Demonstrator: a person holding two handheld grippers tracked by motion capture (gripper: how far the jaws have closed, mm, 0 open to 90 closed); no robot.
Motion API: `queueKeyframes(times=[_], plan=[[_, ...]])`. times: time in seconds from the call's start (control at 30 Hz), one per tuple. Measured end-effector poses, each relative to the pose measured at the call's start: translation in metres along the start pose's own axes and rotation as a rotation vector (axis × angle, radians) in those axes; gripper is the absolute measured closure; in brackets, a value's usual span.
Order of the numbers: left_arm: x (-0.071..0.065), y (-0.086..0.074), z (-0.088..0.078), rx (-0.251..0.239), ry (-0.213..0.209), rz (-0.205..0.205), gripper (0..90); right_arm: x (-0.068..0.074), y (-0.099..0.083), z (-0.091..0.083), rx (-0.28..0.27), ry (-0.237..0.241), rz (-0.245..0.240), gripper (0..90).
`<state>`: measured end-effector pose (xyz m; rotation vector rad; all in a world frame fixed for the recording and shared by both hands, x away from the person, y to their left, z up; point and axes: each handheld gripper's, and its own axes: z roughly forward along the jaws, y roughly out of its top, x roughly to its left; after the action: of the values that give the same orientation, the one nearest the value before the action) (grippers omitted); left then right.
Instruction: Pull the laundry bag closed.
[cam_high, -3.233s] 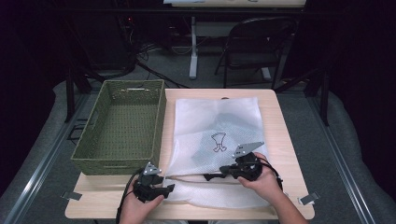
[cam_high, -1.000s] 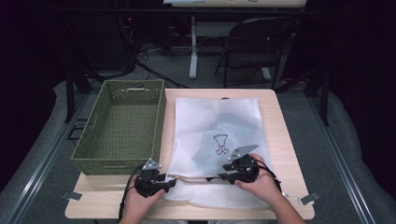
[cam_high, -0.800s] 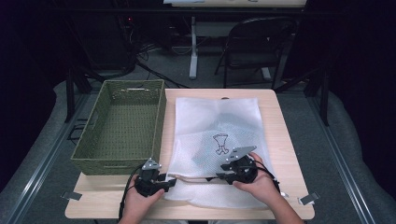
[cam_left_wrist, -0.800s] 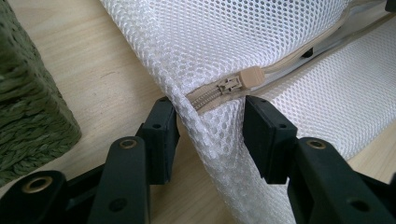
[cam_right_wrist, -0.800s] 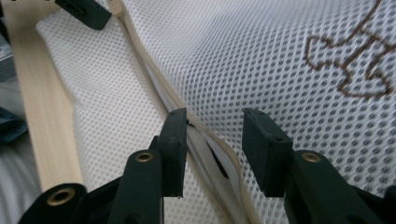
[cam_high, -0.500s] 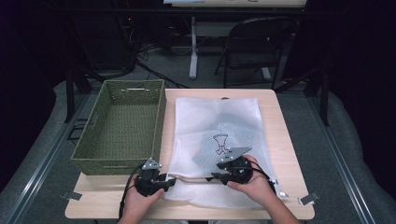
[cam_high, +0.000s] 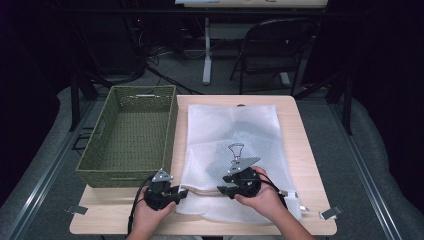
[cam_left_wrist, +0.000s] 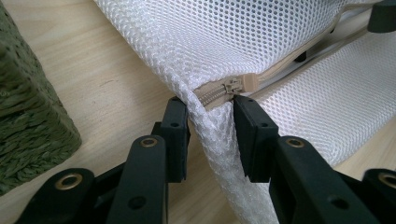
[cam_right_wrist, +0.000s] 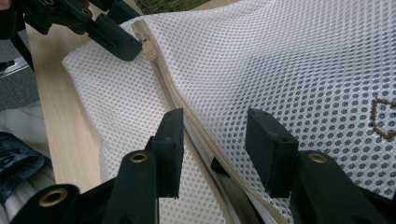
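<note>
Mesh bag (cam_high: 235, 150) lies flat just right of the basket (cam_high: 130, 135). Left gripper (cam_left_wrist: 210, 126) has just been closing, pinching the bag corner below the zip pull (cam_left_wrist: 232, 86); keep it anchored. Right gripper (cam_right_wrist: 212, 135) is spread, straddling the zip seam: slide toward the pull, then clamp.

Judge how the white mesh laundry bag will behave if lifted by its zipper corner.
Probably floppy: the mesh bag already folds and drapes between the left gripper jaws. Likely light, being thin open netting that lies flat on the table. The zipper edge looks like the firmest place to hold.
</note>
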<state>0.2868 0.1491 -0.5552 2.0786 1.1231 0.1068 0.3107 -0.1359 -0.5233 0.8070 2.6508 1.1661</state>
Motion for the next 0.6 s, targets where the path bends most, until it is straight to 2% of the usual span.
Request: queueKeyframes(times=[0.17,0.3,0.33,0.6], plan=[[-0.001,0.001,-0.001,-0.007,0.0,0.014,70.7,-0.001,0.003,0.004,0.012,-0.022,-0.019,61.8],[-0.003,0.003,-0.003,-0.01,0.002,0.029,73.9,-0.001,0.005,0.008,0.025,0.0,0.01,64.5],[-0.005,0.003,-0.002,-0.014,0.003,0.023,74.9,-0.001,0.005,0.009,0.025,0.008,0.005,64.6],[-0.009,0.009,-0.007,-0.019,-0.001,0.057,80.9,0.001,0.01,0.014,0.035,0.013,0.008,68.3]])
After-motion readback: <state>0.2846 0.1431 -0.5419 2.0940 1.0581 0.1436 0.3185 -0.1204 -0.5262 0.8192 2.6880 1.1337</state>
